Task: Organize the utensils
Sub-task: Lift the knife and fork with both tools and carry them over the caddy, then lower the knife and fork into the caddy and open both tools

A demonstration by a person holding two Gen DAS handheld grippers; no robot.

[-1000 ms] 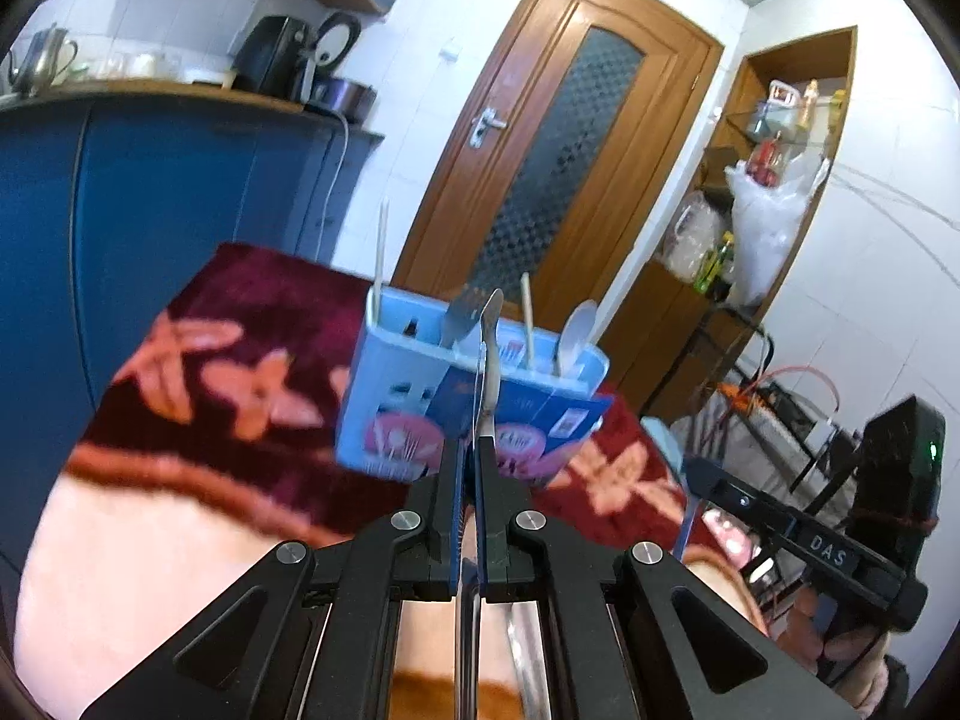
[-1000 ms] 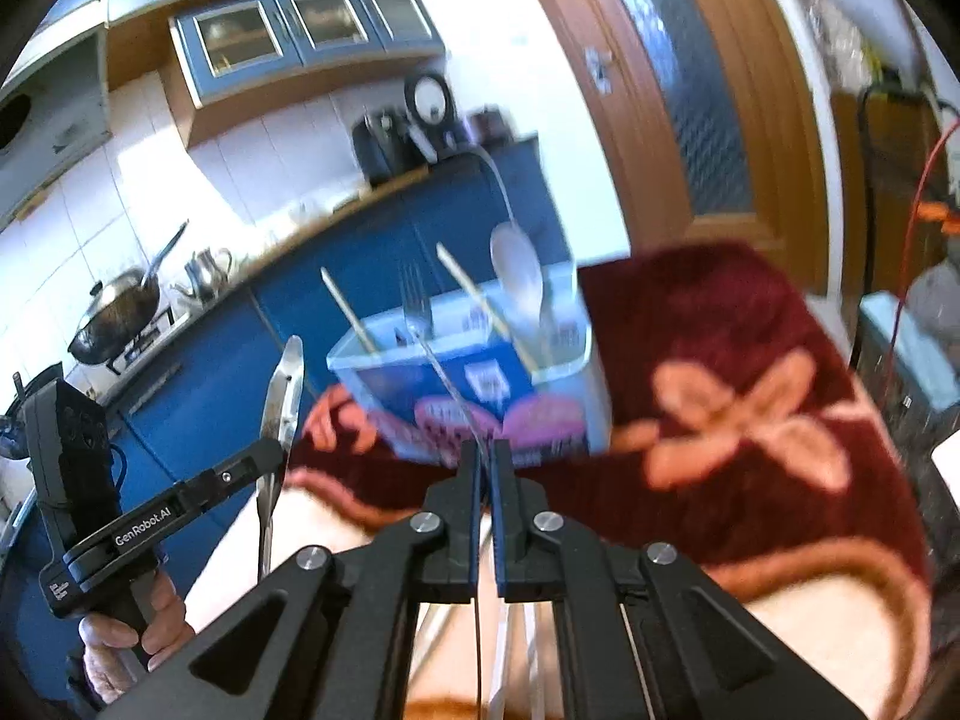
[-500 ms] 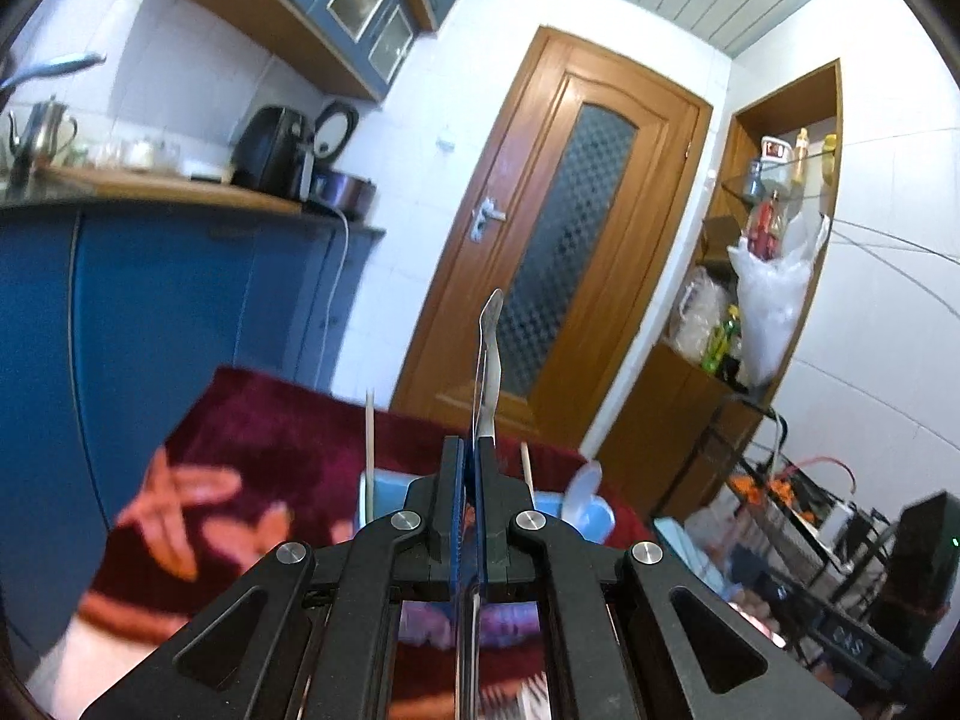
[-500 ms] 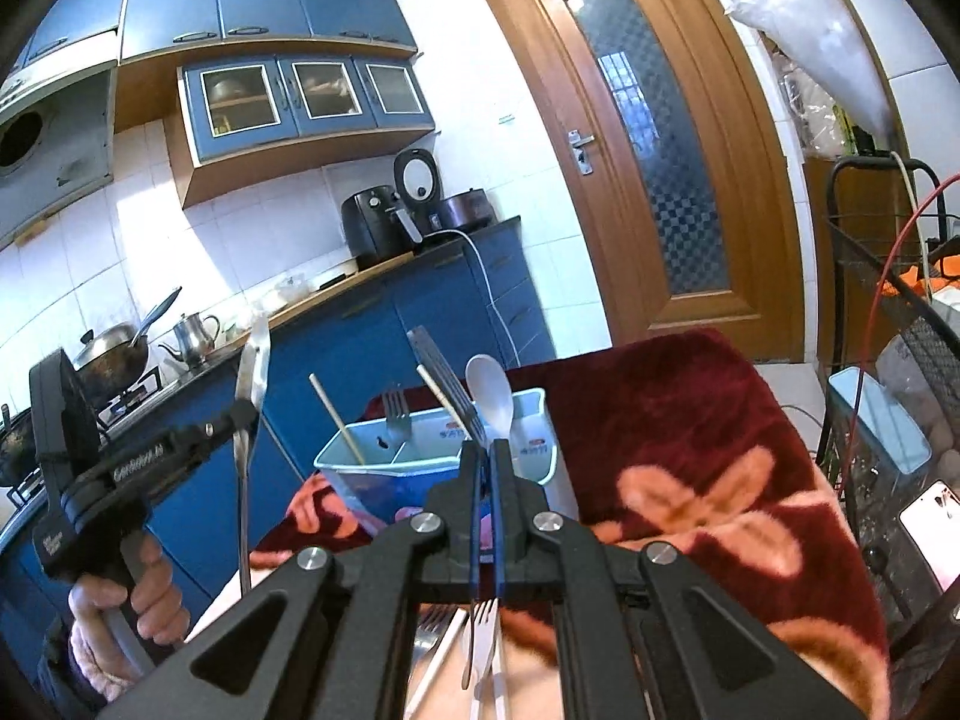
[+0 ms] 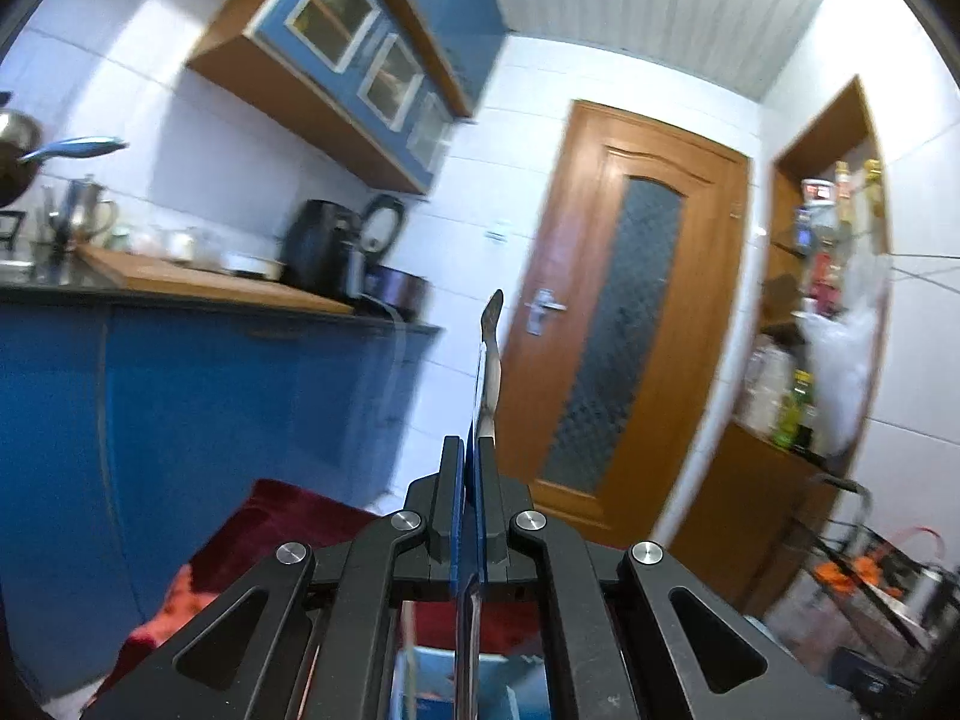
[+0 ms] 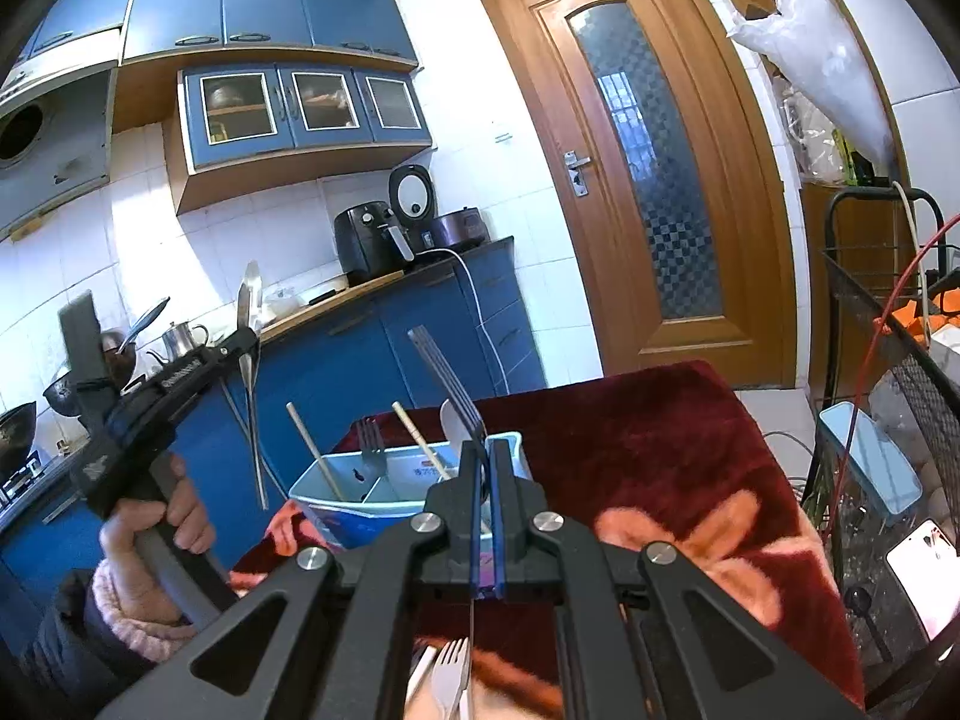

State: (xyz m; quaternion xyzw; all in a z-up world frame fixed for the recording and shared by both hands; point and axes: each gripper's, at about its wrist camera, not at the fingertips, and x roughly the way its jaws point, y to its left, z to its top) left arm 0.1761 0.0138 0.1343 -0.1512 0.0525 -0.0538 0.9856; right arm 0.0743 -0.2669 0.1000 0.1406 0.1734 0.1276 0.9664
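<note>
The left gripper (image 5: 472, 468) pinches a butter knife (image 5: 489, 354) that sticks up mid-frame. The right gripper (image 6: 485, 468) pinches a fork (image 6: 447, 375) (prongs up) just above the blue box (image 6: 360, 495) at lower middle.

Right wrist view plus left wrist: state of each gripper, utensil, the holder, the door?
left gripper: shut on a knife, raised
right gripper: shut on a fork, tines up
blue holder: upright on the red cloth, holds fork, spoon, chopsticks
door: closed
</note>
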